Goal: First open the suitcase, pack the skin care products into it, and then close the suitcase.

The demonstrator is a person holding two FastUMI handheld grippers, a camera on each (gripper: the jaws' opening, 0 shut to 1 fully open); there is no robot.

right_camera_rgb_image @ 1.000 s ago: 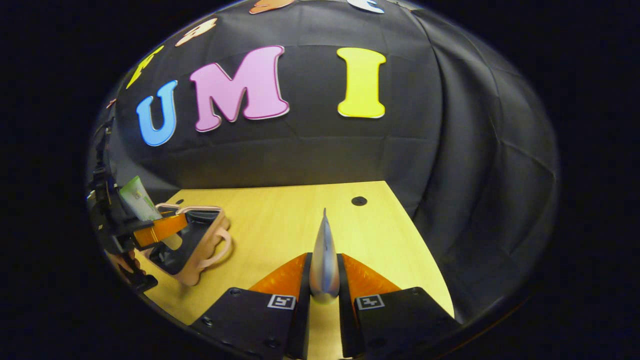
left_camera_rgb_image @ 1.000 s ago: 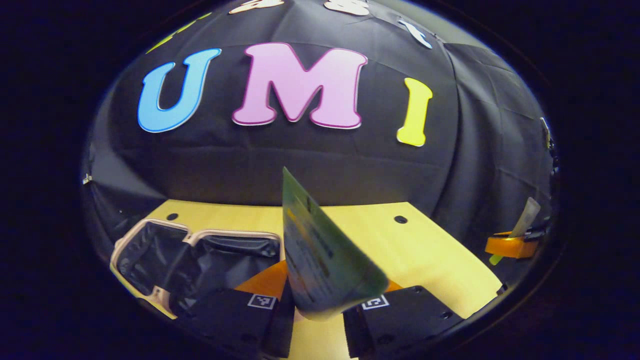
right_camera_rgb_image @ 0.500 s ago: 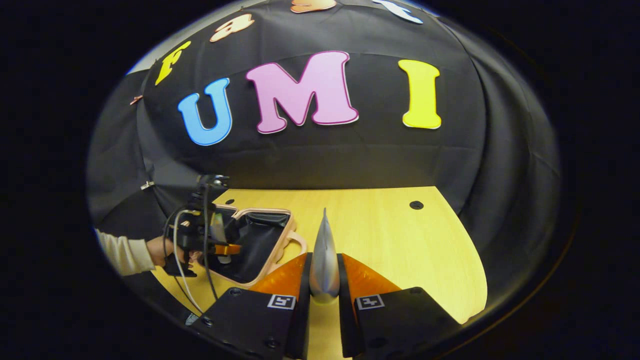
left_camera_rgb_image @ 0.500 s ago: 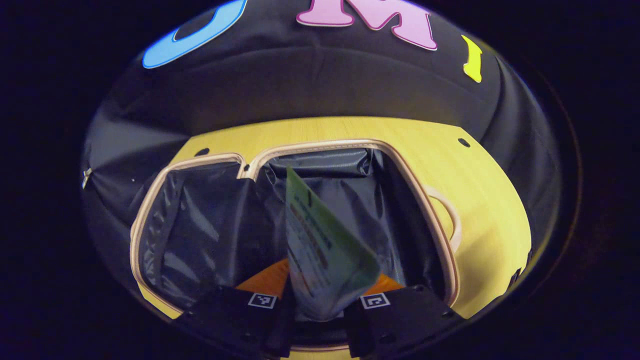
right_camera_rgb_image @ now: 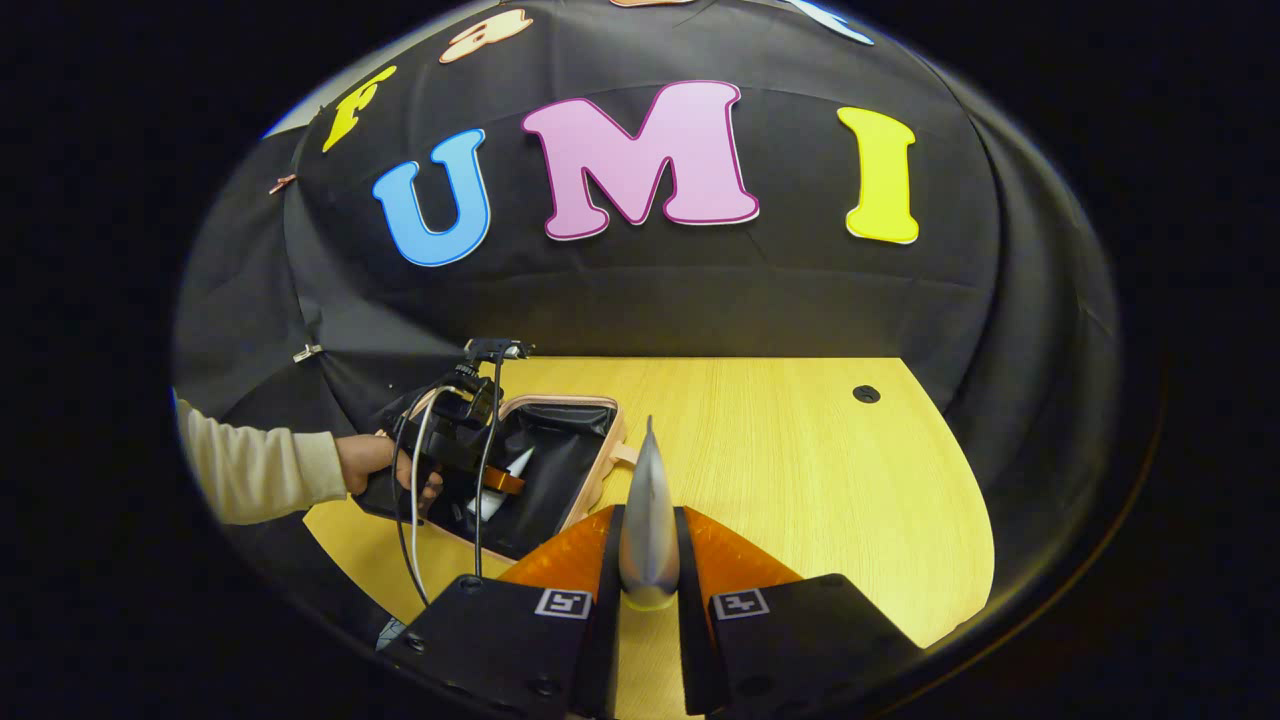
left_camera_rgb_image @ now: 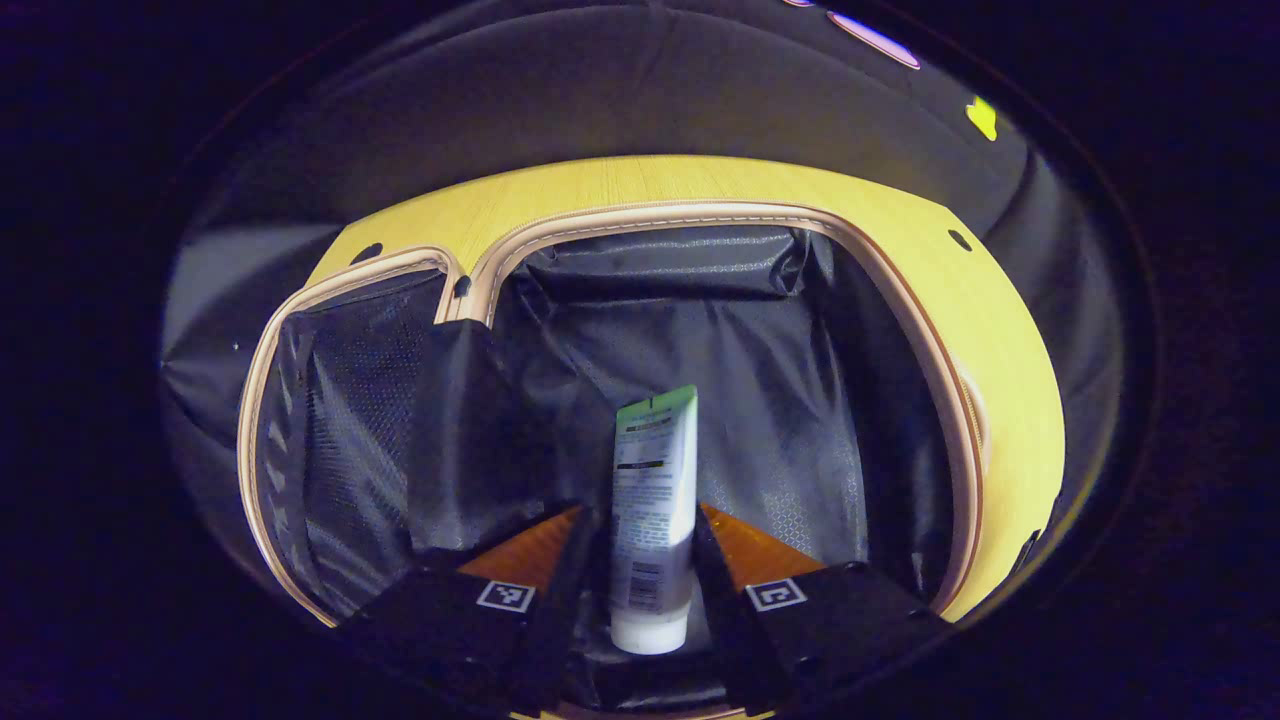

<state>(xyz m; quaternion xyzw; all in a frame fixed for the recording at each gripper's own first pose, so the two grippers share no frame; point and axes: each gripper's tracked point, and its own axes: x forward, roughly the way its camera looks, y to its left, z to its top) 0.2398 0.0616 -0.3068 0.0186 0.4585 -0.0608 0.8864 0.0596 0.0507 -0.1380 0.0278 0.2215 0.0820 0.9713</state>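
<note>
While 1 s ago held high over table, left gripper [left_camera_rgb_image: 650,590] now dipped inside open suitcase [left_camera_rgb_image: 940,330], clamped on white tube [left_camera_rgb_image: 653,520]; release next, likely. Right gripper [right_camera_rgb_image: 648,590] clamped on silver tube [right_camera_rgb_image: 648,520], waiting over table [right_camera_rgb_image: 800,470]

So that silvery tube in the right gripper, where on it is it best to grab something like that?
Probably as it is held now: the right gripper clamps the silver tube low on its rounder body near the base, one finger on each broad side. The far end tapers to a thin flat seam, which would likely slip or bend. Coming from the base end leaves that tip free to lead into the suitcase.
</note>
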